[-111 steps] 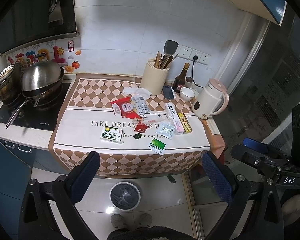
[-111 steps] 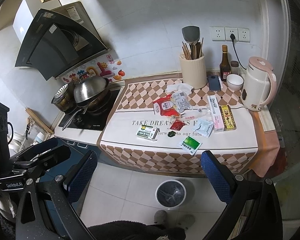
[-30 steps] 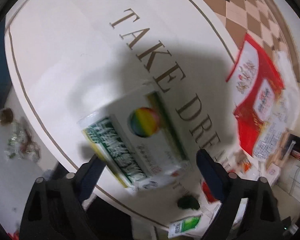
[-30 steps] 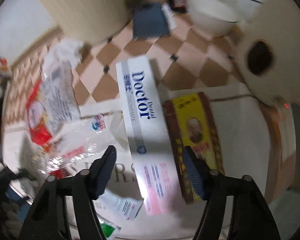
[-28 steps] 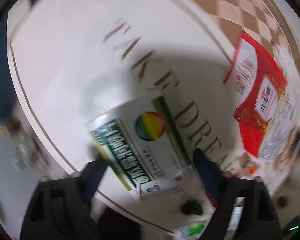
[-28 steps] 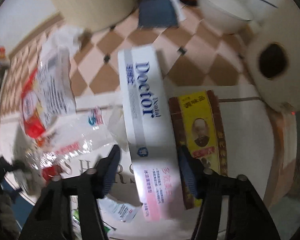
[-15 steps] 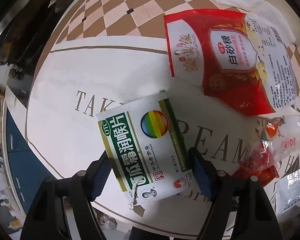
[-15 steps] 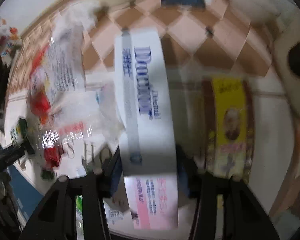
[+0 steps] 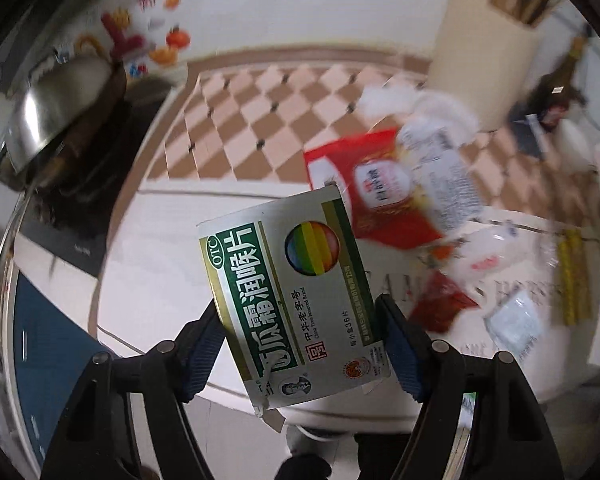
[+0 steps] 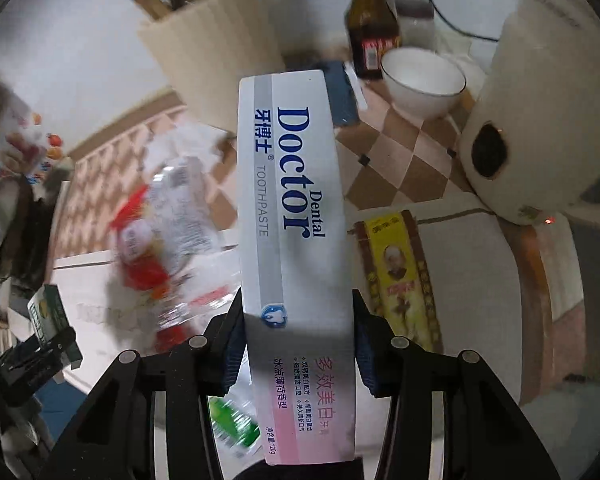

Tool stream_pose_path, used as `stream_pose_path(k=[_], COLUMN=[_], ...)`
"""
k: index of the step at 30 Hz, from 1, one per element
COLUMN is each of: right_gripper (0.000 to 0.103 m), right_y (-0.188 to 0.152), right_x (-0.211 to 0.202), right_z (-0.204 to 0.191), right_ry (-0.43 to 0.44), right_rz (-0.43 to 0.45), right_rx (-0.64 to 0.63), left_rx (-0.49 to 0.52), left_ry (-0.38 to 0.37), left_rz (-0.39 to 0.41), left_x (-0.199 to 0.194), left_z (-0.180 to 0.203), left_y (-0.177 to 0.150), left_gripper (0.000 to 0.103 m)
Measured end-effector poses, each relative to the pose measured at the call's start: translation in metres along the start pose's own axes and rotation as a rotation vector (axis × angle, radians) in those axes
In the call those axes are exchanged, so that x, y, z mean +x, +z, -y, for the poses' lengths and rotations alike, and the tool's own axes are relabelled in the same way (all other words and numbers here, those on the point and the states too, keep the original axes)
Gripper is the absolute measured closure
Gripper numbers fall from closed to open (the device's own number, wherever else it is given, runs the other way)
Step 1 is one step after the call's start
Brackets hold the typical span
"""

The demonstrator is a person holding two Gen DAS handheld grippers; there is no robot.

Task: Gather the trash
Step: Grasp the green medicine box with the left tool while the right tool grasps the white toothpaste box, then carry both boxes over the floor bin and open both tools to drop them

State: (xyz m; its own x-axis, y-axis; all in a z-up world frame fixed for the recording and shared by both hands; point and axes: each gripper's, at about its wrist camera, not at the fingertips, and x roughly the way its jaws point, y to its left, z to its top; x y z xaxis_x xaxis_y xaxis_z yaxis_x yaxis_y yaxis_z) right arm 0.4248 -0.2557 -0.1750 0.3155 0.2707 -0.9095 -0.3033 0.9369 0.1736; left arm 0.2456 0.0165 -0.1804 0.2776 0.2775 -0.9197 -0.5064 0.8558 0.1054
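Note:
My left gripper (image 9: 300,344) is shut on a green and white medicine box (image 9: 292,280) and holds it lifted above the counter cloth (image 9: 148,264). My right gripper (image 10: 298,344) is shut on a long white Dental Doctor toothpaste box (image 10: 292,208), also lifted. Still on the cloth lie a red and white sugar bag (image 9: 384,188), a clear plastic wrapper (image 9: 488,260), a small red sachet (image 9: 440,300) and a yellow box (image 10: 396,276). The left gripper with its box shows at the left edge of the right wrist view (image 10: 48,320).
A cream utensil holder (image 10: 216,44), a brown bottle (image 10: 372,24), a white bowl (image 10: 424,80) and a cream kettle (image 10: 536,112) stand at the back right. A steel pot (image 9: 68,92) sits on the stove at the left.
Both grippers closed on their boxes and lifted them off the cloth. The views have tilted up toward the back wall.

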Motion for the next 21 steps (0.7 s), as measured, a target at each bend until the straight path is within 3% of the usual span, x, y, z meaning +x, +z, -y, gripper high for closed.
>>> stream_pose_path(k=[3, 5, 10, 16, 19, 21], right_gripper=[0.054, 0.054, 0.054, 0.054, 0.054, 0.054], right_y=[-0.04, -0.08, -0.187, -0.328, -0.383, -0.411], right_x=[-0.026, -0.033, -0.033, 0.032, 0.087, 0.128], right_z=[-0.024, -0.045, -0.071, -0.075, -0.071, -0.07], right_ry=[0.031, 0.034, 0.067, 0.06, 0.033, 0.027], right_rz=[0.038, 0.037, -0.024, -0.234, -0.346, -0.406], right_rx=[-0.003, 0.009, 0.063, 0.136, 0.136, 0.132], left_rx=[0.034, 0.056, 0.134, 0.165, 0.133, 0.115], left_ry=[-0.048, -0.096, -0.178, -0.261, -0.306, -0.32], left_rz=[0.028, 0.025, -0.056, -0.323, -0.456, -0.523], left_x=[0.0, -0.012, 0.001, 0.089, 0.165, 0.216], left_z=[-0.017, -0.025, -0.04, -0.041, -0.035, -0.031], left_y=[-0.014, -0.041, -0.116, -0.22, -0.262, -0.284], left_gripper=[0.032, 0.032, 0.032, 0.032, 0.033, 0.041])
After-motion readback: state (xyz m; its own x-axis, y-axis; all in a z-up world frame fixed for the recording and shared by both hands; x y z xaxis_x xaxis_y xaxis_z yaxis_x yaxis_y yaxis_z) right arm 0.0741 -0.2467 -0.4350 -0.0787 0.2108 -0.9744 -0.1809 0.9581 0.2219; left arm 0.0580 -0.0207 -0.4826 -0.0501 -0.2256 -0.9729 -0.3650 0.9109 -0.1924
